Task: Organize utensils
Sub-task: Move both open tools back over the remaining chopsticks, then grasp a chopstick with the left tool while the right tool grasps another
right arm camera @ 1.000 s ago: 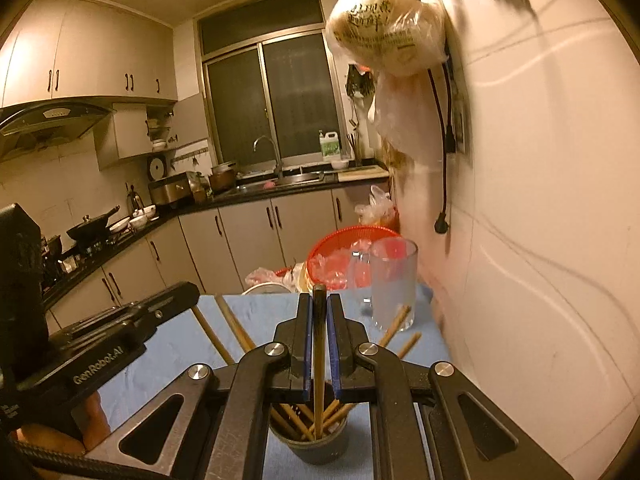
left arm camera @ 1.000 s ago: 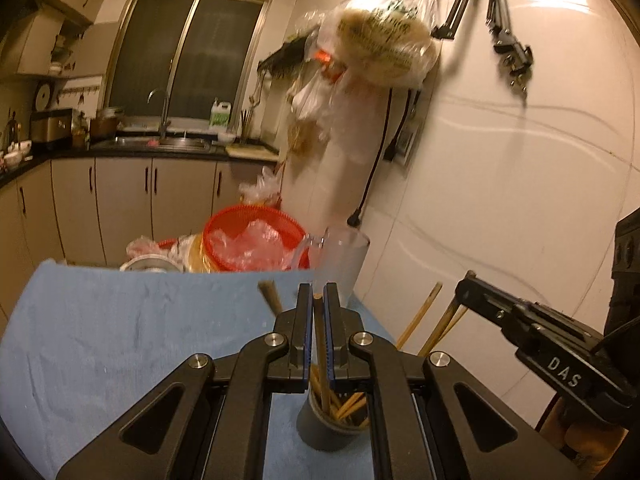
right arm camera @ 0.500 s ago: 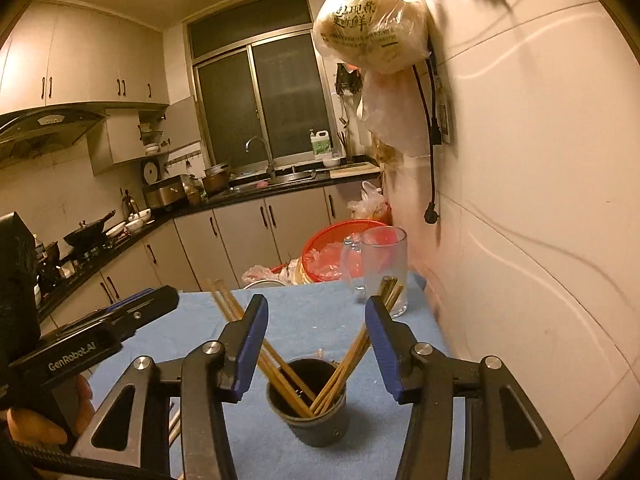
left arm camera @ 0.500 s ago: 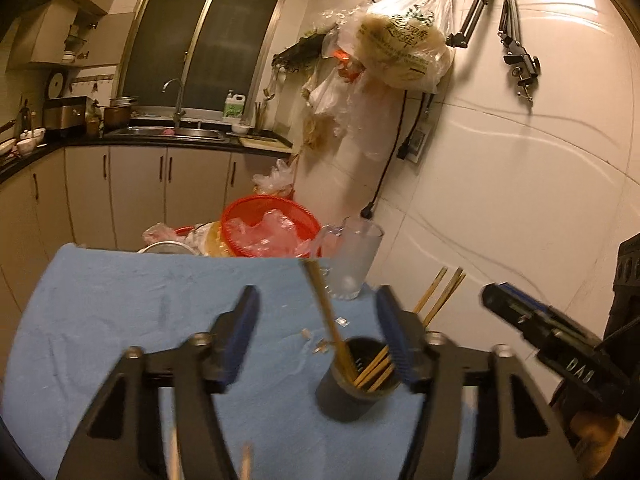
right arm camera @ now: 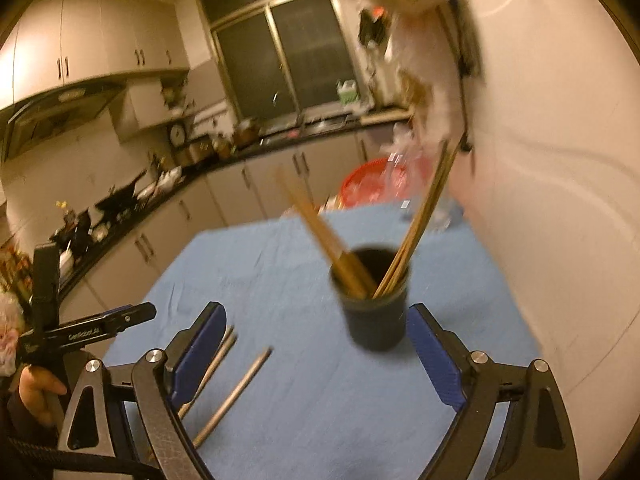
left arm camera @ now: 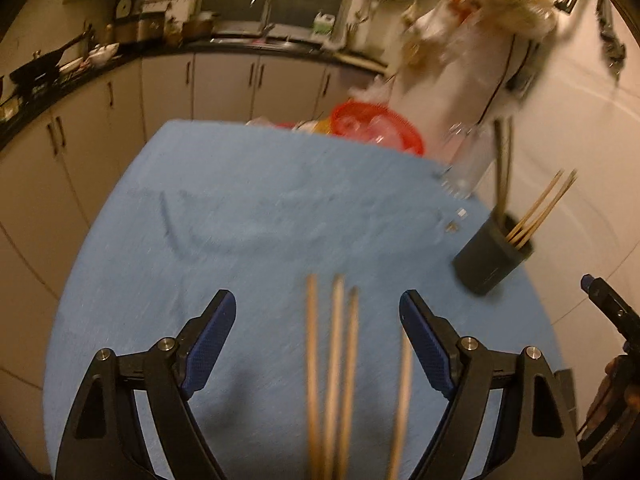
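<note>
Blue cloth [left arm camera: 248,216], loose chopsticks [left arm camera: 332,360] between spread left hand-held gripper [left arm camera: 317,340], dark cup [right arm camera: 374,300] ahead of spread right hand-held gripper [right arm camera: 316,344]

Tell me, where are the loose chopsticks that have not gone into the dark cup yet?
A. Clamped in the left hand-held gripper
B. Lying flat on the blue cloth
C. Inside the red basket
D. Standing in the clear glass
B: the loose chopsticks lie flat on the blue cloth, between the spread fingers of the open left hand-held gripper, apart from the dark cup.
</note>
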Available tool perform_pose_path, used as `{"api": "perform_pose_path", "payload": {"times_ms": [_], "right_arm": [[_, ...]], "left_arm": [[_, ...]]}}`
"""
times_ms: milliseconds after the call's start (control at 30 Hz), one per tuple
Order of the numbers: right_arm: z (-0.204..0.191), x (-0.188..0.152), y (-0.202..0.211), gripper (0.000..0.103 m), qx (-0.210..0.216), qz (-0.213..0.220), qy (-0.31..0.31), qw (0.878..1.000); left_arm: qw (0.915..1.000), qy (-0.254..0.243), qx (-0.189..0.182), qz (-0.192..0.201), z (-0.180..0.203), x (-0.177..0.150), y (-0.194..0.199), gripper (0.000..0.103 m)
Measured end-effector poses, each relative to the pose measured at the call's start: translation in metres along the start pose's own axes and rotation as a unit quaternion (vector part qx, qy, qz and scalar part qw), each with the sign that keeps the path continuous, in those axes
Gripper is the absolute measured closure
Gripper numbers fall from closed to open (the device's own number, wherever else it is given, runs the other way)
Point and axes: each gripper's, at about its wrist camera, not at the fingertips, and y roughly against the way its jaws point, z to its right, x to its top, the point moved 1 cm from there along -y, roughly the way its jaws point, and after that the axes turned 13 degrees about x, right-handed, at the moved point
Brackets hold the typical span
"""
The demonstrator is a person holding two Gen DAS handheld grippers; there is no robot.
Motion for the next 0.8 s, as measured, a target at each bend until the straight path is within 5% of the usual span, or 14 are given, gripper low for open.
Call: {"api": "perform_pose_path", "payload": {"times_ms": [167, 333, 533, 633, 800], "right_arm": [[-0.010, -0.019, -0.028, 0.009, 0.013, -0.043, -0.006, 0.999], [-0.013, -0.031, -0.050, 0.021, 0.026, -0.086, -0.011, 0.996], [-0.015, -0.037, -0.067, 0.053, 0.021, -0.116, -0.012, 0.993], [-0.014, -0.041, -0.075, 0.055, 0.022, -0.131, -0.018, 0.991], [-0.009, -0.042, -0.098, 0.056, 0.029, -0.154, -0.047, 0.987]], "left_arm": [[0.9996, -0.019, 0.014, -0.018, -0.004, -0.011, -0.013, 0.020], [0.9983, -0.030, -0.006, -0.049, -0.003, 0.000, -0.038, 0.022], [0.9945, -0.031, -0.023, -0.097, 0.011, 0.020, -0.073, 0.039], [0.9930, -0.043, -0.024, -0.107, 0.022, 0.027, -0.086, 0.041], [0.9887, -0.062, -0.013, -0.136, 0.034, 0.025, -0.109, 0.062]]}}
